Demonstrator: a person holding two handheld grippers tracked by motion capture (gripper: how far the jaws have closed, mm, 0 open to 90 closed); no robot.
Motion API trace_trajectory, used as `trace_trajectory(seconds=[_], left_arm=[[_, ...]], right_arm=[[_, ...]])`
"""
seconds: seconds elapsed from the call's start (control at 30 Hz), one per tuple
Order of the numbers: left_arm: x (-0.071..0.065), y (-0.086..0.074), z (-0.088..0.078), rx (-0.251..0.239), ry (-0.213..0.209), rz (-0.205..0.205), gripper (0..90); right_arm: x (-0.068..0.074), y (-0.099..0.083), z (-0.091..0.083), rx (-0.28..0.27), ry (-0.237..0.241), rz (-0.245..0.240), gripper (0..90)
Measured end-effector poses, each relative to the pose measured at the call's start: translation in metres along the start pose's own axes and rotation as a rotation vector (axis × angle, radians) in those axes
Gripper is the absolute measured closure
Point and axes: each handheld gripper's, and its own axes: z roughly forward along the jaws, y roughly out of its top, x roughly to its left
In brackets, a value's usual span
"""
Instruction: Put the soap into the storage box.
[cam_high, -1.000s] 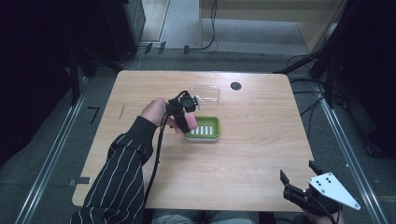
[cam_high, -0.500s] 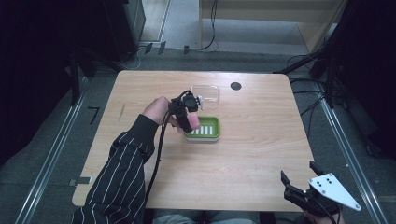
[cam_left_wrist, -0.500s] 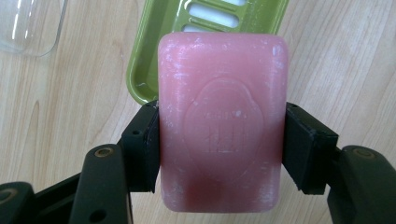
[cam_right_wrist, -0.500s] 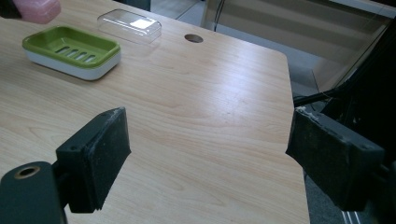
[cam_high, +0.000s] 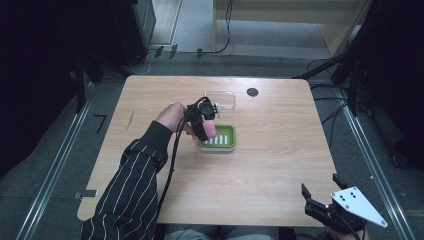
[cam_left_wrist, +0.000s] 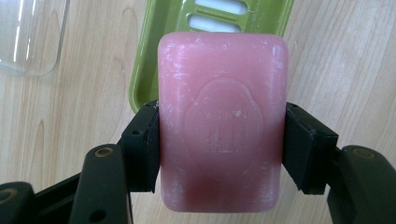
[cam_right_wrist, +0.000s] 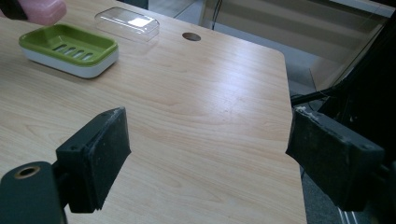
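A pink bar of soap (cam_left_wrist: 222, 121) is clamped between the black jaws of my left gripper (cam_left_wrist: 219, 144), which is shut on it. In the high view the left gripper (cam_high: 204, 125) holds the soap (cam_high: 210, 131) above the left end of a green soap dish (cam_high: 220, 139) with a slotted floor. The dish (cam_left_wrist: 159, 46) lies just beyond the soap in the left gripper view. My right gripper (cam_high: 320, 192) rests off the table's near right corner, jaws wide open with nothing between them (cam_right_wrist: 208, 154). The dish (cam_right_wrist: 70, 46) and soap (cam_right_wrist: 42, 10) sit far left in the right gripper view.
A clear plastic lid (cam_high: 221, 100) lies behind the dish, also visible as a clear lid (cam_right_wrist: 127, 22). A dark round hole (cam_high: 252, 92) sits near the wooden table's (cam_high: 280, 160) far edge. Dark equipment and cables surround the table.
My left gripper has carried the soap slightly toward the near side and down, closer to the dish's left end. The right gripper has stayed put.
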Motion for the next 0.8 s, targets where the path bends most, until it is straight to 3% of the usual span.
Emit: trace_trajectory(seconds=[0.63,0.8], left_arm=[[0.004,0.008,0.009,-0.004,0.012,0.038,38.5],[0.004,0.013,0.013,0.0,0.007,0.068,38.5]], right_arm=[[-0.001,-0.002,-0.003,0.001,-0.008,0.009,13.6],[-0.002,-0.003,-0.005,0.001,-0.014,0.01,13.6]])
